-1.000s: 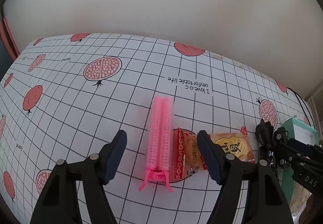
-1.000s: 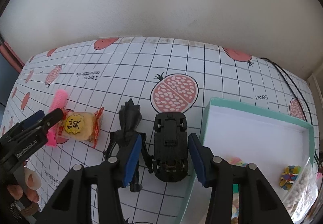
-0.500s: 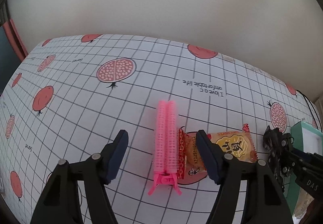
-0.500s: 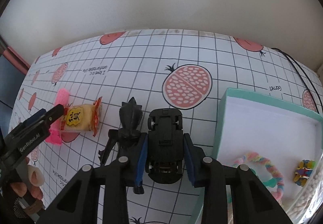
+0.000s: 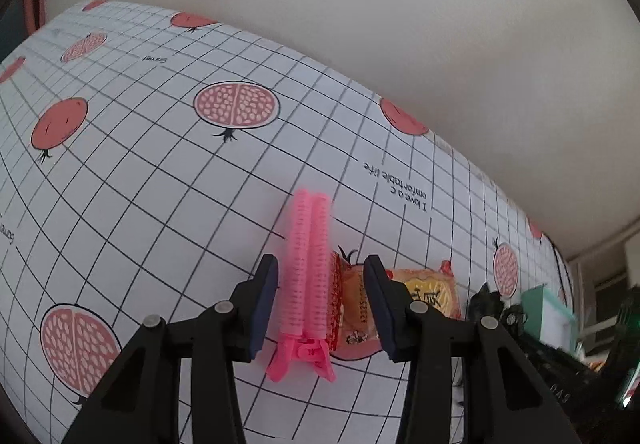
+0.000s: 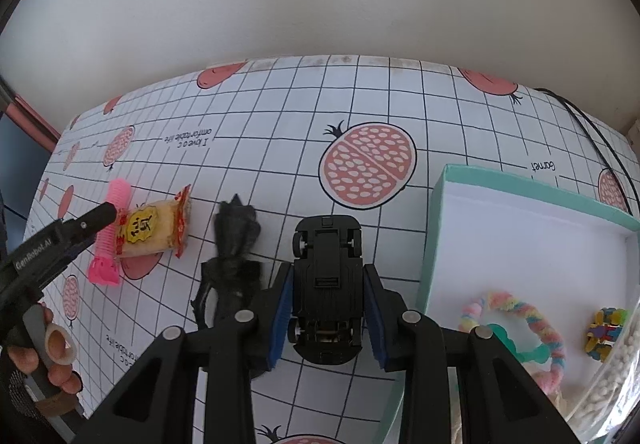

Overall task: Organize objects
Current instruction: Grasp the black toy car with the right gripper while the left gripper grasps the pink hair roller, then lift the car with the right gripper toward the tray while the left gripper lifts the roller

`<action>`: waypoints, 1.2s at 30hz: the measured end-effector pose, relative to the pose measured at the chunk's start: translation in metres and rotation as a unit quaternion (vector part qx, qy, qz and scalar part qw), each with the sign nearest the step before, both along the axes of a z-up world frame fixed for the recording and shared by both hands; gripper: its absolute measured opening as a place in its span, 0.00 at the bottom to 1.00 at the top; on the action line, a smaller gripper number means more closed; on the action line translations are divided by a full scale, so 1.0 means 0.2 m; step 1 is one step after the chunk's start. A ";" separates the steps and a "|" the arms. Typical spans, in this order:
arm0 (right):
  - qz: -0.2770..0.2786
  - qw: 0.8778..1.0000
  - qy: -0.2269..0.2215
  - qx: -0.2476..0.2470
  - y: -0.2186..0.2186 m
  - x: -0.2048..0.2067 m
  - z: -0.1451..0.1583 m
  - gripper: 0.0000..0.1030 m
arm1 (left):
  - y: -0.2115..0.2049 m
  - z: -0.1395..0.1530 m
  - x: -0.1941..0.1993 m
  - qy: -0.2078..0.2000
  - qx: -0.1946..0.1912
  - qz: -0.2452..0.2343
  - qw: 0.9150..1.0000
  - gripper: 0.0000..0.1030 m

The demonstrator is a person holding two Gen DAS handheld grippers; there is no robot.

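Left gripper (image 5: 320, 308) closing around light, springy pink hair roller (image 5: 306, 268), best pinched mid-length; right gripper (image 6: 326, 318) clamps rigid toy car (image 6: 326, 284) sideways.

We count one pink clip (image 5: 306, 268), one snack packet (image 6: 154, 230), one black figure (image 6: 232, 256) and one black toy car (image 6: 326, 264) on the cloth (image 6: 280, 115). One teal box (image 6: 520, 179) holds one fuzzy ring (image 6: 532, 320), one small multicoloured toy (image 6: 604, 332) and one bag of white beads (image 6: 616, 376). We see two grippers (image 5: 320, 304) (image 6: 326, 318).
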State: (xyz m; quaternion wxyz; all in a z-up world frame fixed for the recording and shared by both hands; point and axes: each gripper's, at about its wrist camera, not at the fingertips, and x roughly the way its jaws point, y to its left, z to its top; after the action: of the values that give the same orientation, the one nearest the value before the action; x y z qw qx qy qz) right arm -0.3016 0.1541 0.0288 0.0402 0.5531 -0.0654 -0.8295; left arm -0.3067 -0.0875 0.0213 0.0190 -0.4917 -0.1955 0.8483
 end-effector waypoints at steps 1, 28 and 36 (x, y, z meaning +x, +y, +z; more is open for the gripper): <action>0.000 1.000 0.000 -0.001 0.00 0.00 0.00 0.35 | 0.00 0.00 -0.01 -0.002 -0.003 0.003 1.000 0.44; -0.026 0.997 0.065 -0.032 0.08 0.14 0.21 0.34 | -0.09 0.15 0.08 0.008 -0.077 0.064 0.995 0.26; -0.044 0.994 0.095 -0.033 0.16 0.33 0.31 0.35 | 0.02 0.26 0.31 0.032 -0.049 0.064 0.996 0.26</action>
State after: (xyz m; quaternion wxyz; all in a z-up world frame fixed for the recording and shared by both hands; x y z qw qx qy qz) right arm -0.2349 0.1856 0.0915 0.0276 0.4670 -0.1130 -0.8766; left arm -0.2453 -0.0833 0.0734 -0.0534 -0.4508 -0.1837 0.8719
